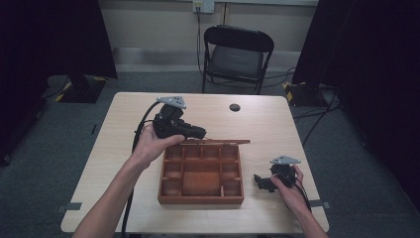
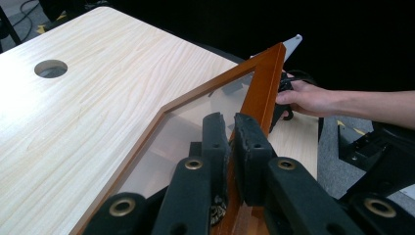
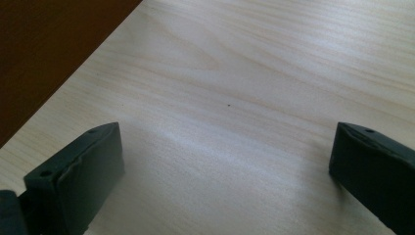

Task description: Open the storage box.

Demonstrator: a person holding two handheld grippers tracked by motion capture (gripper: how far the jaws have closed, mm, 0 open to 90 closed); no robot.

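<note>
Two grippers are at work. Our left gripper [image 2: 227, 142] has its jaws clamped on the frame of the lid [image 2: 259, 93], a clear pane in a wood frame, raised over the far edge of the wooden box [image 1: 201, 174] at table centre. We judge it best to swing it on gently and keep the pinch square. Our right gripper [image 1: 265, 182] rests with jaws spread wide at 3 o'clock of the box, on the table [image 1: 277, 124]. A chair [image 1: 237, 54] stands at 12 o'clock, well apart.

A reddish-brown wooden box [image 1: 201, 174], divided into small compartments around one larger central bay, sat open on the pale surface [image 1: 124, 124]. Its wood-framed lid [image 2: 259, 93], with a translucent panel, stood raised along the far edge.
</note>
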